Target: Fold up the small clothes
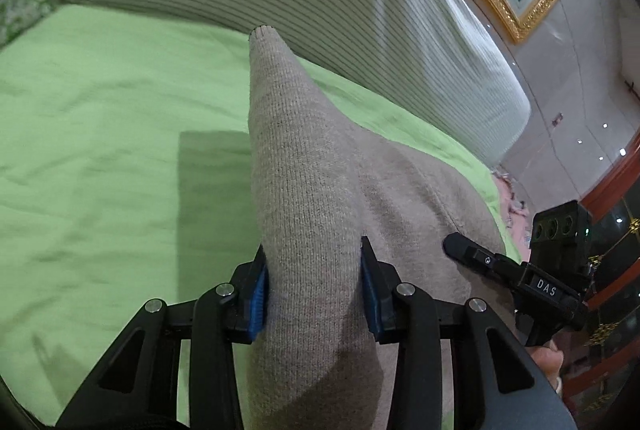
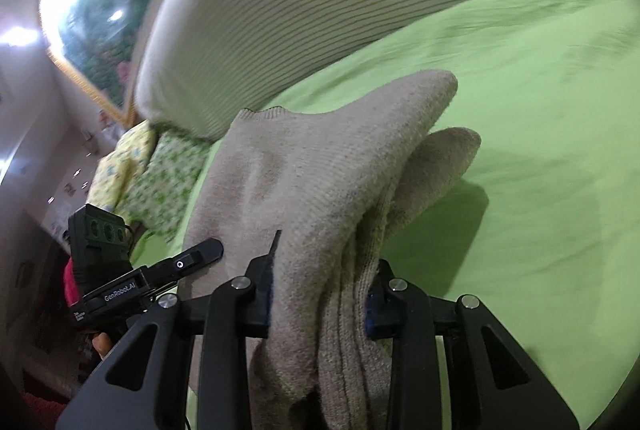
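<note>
Left wrist view: both the left gripper (image 1: pixel 314 294) and right gripper (image 2: pixel 320 294) clamp the beige knit garment (image 1: pixel 304 198), lifted above the green sheet (image 1: pixel 100 150) — folding underway, unfinished.

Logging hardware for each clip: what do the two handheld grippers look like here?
Both are matte black, with forked linkage arms joined by silver round pins and blue pads lining the jaws. The left gripper and right gripper match. White lettering shows on each when seen from the other's camera: "DAS" on the right, "GenRobot.AI" on the left. Each carries a black box with three round lenses.
</note>
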Demonstrator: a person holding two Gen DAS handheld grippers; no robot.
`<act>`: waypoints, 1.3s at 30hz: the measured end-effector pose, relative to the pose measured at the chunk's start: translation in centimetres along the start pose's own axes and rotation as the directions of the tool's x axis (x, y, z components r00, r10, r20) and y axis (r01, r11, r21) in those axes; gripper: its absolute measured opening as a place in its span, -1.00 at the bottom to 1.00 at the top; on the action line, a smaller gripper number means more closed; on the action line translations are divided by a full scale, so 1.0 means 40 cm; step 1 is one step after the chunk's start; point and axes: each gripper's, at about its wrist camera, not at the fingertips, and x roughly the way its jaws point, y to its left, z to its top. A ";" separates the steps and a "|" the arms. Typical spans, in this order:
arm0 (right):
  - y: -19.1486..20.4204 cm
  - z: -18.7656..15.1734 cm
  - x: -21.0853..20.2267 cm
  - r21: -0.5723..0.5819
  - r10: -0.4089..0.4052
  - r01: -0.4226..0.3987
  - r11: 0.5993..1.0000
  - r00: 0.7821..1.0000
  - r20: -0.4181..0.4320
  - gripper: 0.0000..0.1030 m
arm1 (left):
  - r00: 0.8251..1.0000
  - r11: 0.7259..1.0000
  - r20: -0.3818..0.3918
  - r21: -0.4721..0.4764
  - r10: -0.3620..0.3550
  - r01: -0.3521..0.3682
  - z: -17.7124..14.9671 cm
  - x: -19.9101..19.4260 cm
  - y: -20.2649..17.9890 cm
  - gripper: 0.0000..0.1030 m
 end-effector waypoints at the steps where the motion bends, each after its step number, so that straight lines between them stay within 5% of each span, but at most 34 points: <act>1: 0.019 -0.006 0.021 -0.008 0.011 -0.011 1.000 1.000 -0.007 -0.38 | 1.000 1.000 0.006 0.007 0.021 -0.021 0.006 -0.017 0.018 -0.24; 6: 0.096 -0.038 0.146 -0.023 0.059 -0.060 0.998 0.996 -0.060 -0.38 | 0.997 0.997 0.000 0.001 0.081 -0.081 0.031 -0.101 0.167 -0.24; 11: 0.127 -0.066 0.230 -0.012 0.074 -0.075 0.997 0.993 -0.097 -0.38 | 0.994 0.994 -0.011 -0.025 0.109 -0.109 0.032 -0.081 0.237 -0.24; 27: 0.159 -0.054 0.261 -0.065 0.051 -0.058 0.996 0.993 -0.103 -0.38 | 0.996 0.995 0.020 -0.052 0.081 -0.080 0.002 -0.075 0.267 -0.24; 33: 0.124 -0.066 0.295 -0.050 0.030 -0.037 0.998 0.991 -0.131 -0.38 | 0.993 0.993 -0.026 -0.041 0.112 -0.113 -0.018 -0.019 0.288 -0.22; 39: 0.074 -0.083 0.306 -0.027 0.042 -0.046 0.999 0.988 -0.149 -0.20 | 0.999 0.996 -0.020 -0.079 0.043 -0.045 -0.040 -0.024 0.329 -0.10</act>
